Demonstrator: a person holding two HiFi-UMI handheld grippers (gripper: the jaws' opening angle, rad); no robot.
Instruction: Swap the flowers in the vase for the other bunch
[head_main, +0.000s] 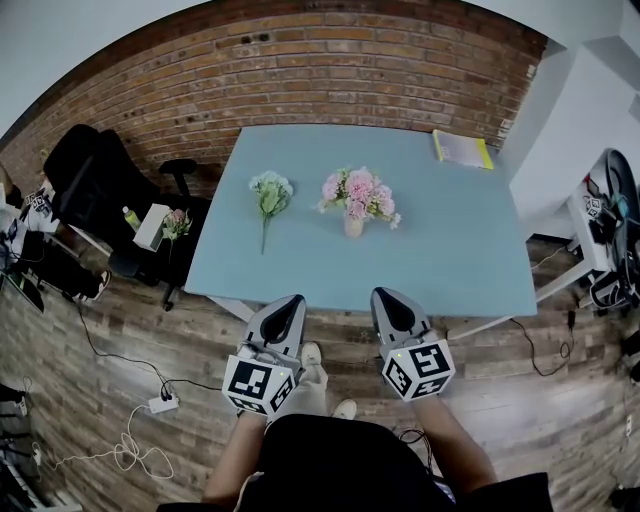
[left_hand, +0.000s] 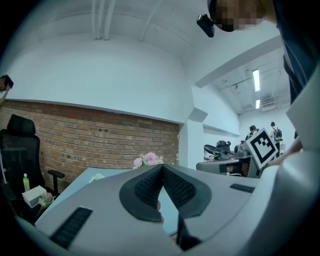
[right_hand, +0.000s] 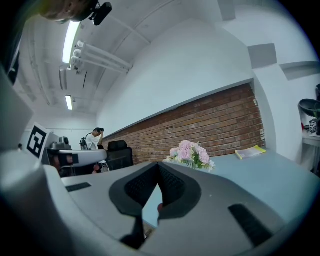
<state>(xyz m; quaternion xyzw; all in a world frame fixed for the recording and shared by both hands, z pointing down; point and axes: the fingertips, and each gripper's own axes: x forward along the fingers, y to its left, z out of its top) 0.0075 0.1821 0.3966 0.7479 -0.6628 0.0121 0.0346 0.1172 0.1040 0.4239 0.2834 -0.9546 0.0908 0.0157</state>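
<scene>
Left hand-held gripper (head_main: 293, 302) and right hand-held gripper (head_main: 385, 297) sit clenched; pink flowers (head_main: 358, 192) fill vase (head_main: 353, 227).

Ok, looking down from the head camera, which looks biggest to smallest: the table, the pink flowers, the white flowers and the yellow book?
Largest: blue table.
Next: pink flowers in the vase.
Last: white flower bunch and yellow booklet. They look too alike to rank, and the booklet lies farther from the camera.
</scene>
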